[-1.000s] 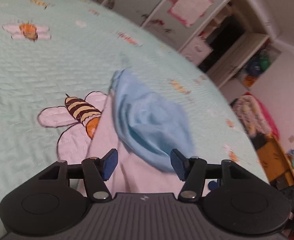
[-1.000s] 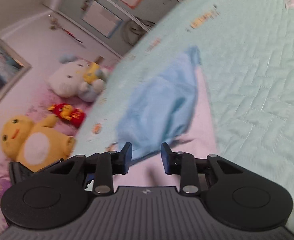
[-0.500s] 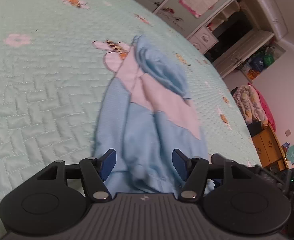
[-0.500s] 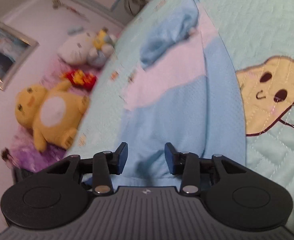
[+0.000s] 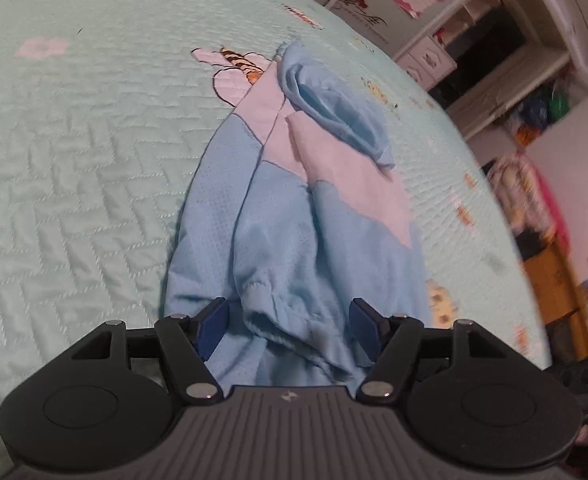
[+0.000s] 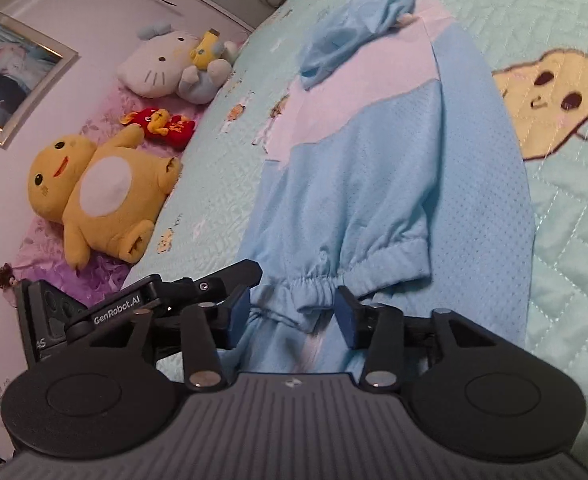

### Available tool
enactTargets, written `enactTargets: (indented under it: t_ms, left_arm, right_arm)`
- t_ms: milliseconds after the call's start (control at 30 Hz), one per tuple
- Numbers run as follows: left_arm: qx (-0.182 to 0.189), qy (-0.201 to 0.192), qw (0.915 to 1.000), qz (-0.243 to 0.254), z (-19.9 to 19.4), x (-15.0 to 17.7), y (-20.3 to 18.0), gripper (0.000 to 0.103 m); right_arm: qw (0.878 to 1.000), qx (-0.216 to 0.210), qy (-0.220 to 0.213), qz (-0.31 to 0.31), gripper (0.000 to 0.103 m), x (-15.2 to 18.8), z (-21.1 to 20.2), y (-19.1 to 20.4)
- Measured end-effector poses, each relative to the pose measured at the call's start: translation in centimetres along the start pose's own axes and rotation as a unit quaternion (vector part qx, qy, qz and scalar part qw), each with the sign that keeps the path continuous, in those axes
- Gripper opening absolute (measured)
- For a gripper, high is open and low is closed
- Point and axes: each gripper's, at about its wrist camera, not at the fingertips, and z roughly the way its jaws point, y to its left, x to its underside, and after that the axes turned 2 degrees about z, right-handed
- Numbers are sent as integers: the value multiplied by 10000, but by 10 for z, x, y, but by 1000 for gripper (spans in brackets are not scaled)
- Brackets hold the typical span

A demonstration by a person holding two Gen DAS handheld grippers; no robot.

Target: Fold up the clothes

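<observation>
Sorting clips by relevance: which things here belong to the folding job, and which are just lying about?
Part of the job: blue jacket, bedspread beneath it, left gripper and right gripper, both opening over its hem.

Lying about: yellow plush, white cat plush, red toy, picture frame, shelves.

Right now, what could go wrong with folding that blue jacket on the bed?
Both tongs are opening, the left tongs and right tongs straddling the gathered hem of the blue jacket without pressing it, so they might close on just one layer. The hood lies bunched on top and may make a lumpy fold.
</observation>
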Motion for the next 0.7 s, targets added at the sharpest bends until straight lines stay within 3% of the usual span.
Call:
enactTargets:
  t_ms: [133,333,433,700]
  left_arm:
    - [467,-254,9984,-203,-27,-24,-2,69]
    - [297,-518,9980,-205,-14,-98,4,72]
    - [35,-487,9987,-166,15,-138,10,72]
    - [281,-267,9989,-276,130,-222,25,72]
  right_arm:
    - [9994,-152,-270,119,52,-11,-14,-6]
    - [9944,-56,-936,481,61,-64,-42,-38]
    - [9924,247,-1099,500,62,-104,-40,-60]
    - [9884,704,-1207,597,63,-218,26,-120]
